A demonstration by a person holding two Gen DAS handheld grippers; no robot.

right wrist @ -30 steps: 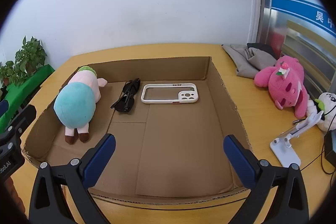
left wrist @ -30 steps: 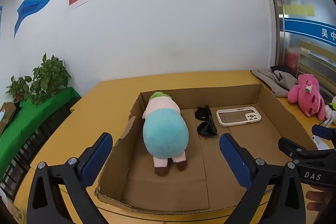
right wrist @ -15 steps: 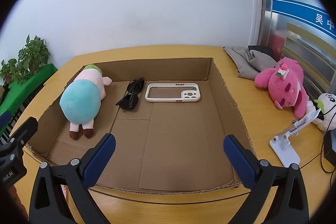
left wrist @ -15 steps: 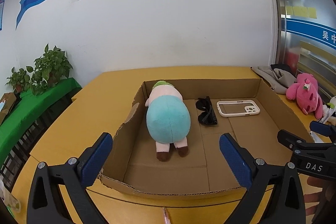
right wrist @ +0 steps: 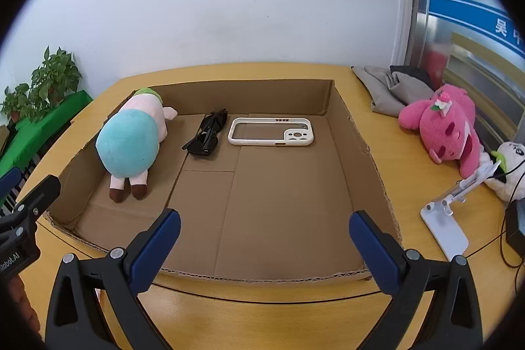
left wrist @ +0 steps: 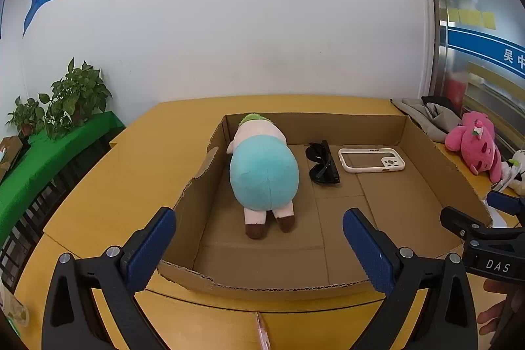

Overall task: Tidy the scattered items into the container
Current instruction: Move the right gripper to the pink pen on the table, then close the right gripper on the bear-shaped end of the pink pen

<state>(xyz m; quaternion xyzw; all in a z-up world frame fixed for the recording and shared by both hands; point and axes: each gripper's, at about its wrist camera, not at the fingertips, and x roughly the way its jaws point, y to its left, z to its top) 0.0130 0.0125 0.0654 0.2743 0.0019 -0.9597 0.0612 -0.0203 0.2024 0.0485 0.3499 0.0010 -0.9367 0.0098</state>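
Note:
A shallow cardboard box (left wrist: pixel 423 140) (right wrist: pixel 331 94) lies on the yellow table. Inside it lie a turquoise and pink plush toy (left wrist: pixel 264 174) (right wrist: pixel 129 145), black sunglasses (left wrist: pixel 321 163) (right wrist: pixel 206 136) and a white phone case (left wrist: pixel 370 159) (right wrist: pixel 270 136). My left gripper (left wrist: pixel 259 243) is open and empty, above the box's near edge. My right gripper (right wrist: pixel 264 238) is open and empty, above the box's near edge further right. The right gripper also shows at the right of the left wrist view (left wrist: pixel 485 225).
A pink plush (right wrist: pixel 446 127) (left wrist: pixel 475 143), a white plush (right wrist: pixel 508 166), a grey cloth (right wrist: pixel 390 87) and a white phone stand (right wrist: pixel 449 218) lie on the table right of the box. A pink pen (left wrist: pixel 262 330) lies at the near table edge. Potted plants (left wrist: pixel 65 100) stand on a green shelf at left.
Both grippers have drawn back toward the near edge of the box and risen a little. Both stay open and empty. The items in the box have not moved.

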